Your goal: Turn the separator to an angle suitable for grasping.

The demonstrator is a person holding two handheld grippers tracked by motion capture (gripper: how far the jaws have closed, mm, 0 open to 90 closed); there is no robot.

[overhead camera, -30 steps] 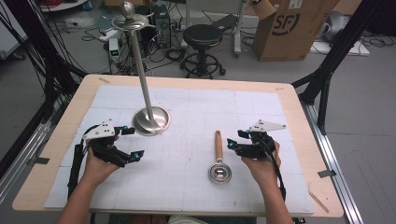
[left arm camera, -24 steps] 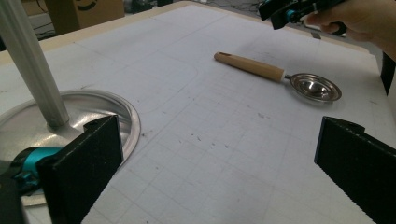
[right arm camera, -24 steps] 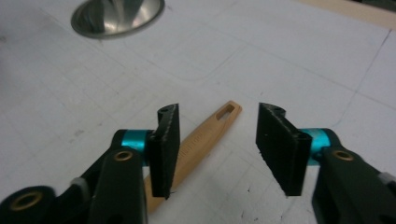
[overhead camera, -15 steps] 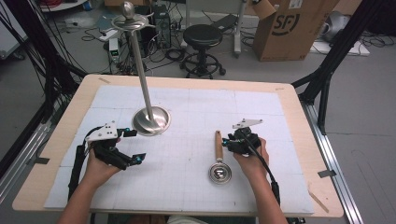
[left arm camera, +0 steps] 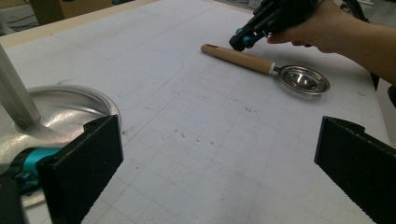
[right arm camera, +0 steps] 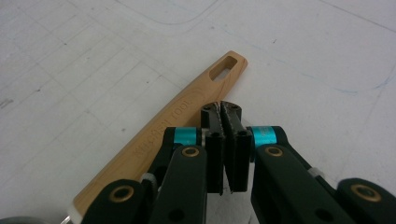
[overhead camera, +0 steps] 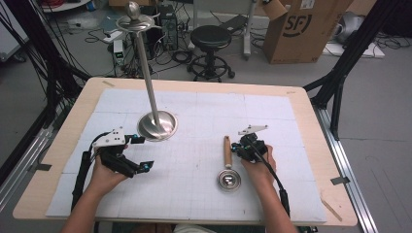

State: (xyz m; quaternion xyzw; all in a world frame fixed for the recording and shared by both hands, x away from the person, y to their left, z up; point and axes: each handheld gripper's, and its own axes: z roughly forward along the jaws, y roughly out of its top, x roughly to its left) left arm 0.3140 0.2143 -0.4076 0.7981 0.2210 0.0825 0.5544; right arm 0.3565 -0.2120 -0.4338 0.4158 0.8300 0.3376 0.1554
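white gridded mat: right gripper clenched empty beside smooth wooden-handled steel scoop; left gripper gapes.

spoon | wooden handle, steel bowl | flat on mat, bowl toward person

A mat covers most of the table. On it, a stand sits left of centre, its pole rising toward the far side. The left gripper rests just in front of the stand's base. Right of centre lies a ladle, handle pointing away, bowl nearest the person. The right gripper sits just beside the handle, on its right. A stool and a box stand on the floor beyond the table.
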